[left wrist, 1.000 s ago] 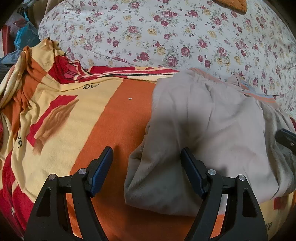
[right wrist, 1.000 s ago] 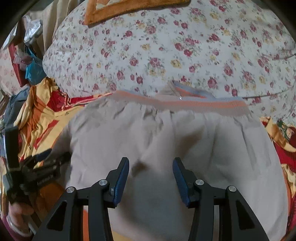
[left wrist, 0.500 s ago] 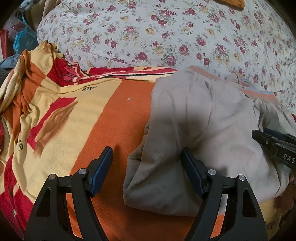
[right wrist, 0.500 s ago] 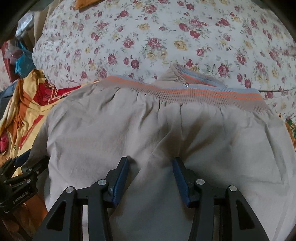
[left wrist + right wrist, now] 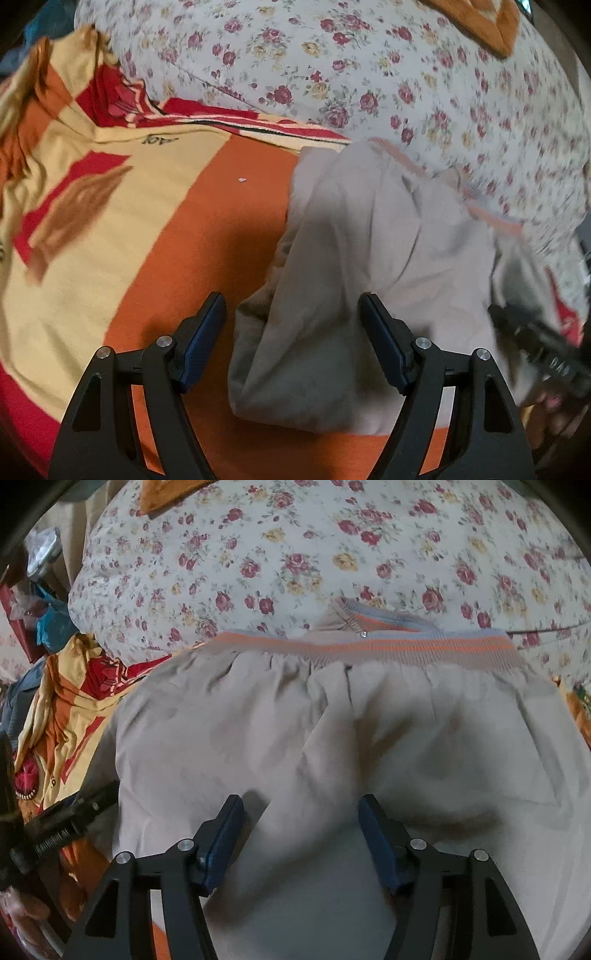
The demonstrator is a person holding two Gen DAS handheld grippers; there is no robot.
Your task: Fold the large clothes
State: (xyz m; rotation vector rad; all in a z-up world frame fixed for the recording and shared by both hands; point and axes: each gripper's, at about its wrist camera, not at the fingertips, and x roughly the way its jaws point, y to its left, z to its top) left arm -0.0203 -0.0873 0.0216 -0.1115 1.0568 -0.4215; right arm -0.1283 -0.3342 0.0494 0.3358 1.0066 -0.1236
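Note:
A beige garment with an orange and grey ribbed band lies folded on an orange, yellow and red blanket. My left gripper is open, jaws wide, low over the garment's left folded edge. My right gripper is open and empty, hovering over the middle of the garment. The right gripper shows at the right edge of the left wrist view; the left one shows at the left edge of the right wrist view.
A floral quilt is heaped behind the garment, also in the right wrist view. An orange cushion lies on top of it. Bags and clutter stand at the far left.
The left wrist view has tilted and drawn back slightly. My right gripper has opened wider and pulled back a little over the garment. The garment lies much as before.

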